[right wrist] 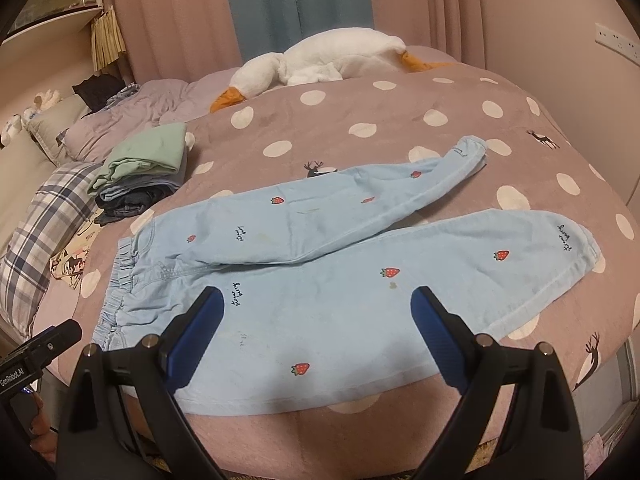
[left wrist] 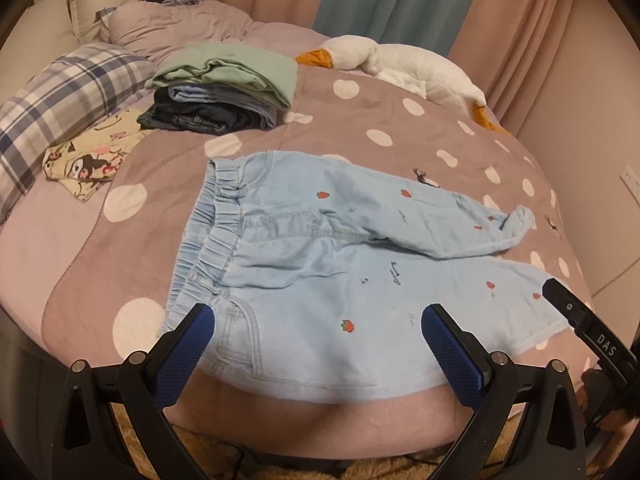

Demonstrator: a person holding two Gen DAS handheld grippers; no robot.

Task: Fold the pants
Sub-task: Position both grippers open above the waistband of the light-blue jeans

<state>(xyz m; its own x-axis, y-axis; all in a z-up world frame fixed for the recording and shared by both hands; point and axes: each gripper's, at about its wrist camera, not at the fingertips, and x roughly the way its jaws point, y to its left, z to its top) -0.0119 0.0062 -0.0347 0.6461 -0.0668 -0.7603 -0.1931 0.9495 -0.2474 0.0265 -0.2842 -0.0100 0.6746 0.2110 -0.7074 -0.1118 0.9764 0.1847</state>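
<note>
Pants spread flat, fold not yet begun

From the left wrist we see our left tool [left wrist: 316,344] released, empty, over the waistband end of the blue pants [left wrist: 320,256] on the bed [left wrist: 72,248]; from the right wrist, our right tool [right wrist: 318,334] gapes over the near leg, cuffs toward 2 o'clock. We judge the next move: pinch the near edge and carry it over the far leg.

A home bedroom. A bed [right wrist: 400,92] under a mauve polka-dot blanket with small deer prints, pink and teal curtains [right wrist: 280,4] behind. A plaid pillow [left wrist: 60,92] and rumpled lilac duvet [left wrist: 180,28] toward the head. A white plush goose [right wrist: 320,58] by the far edge. A stack of folded clothes [left wrist: 224,88] on the covers. A wall socket strip [right wrist: 616,40] at right.
</note>
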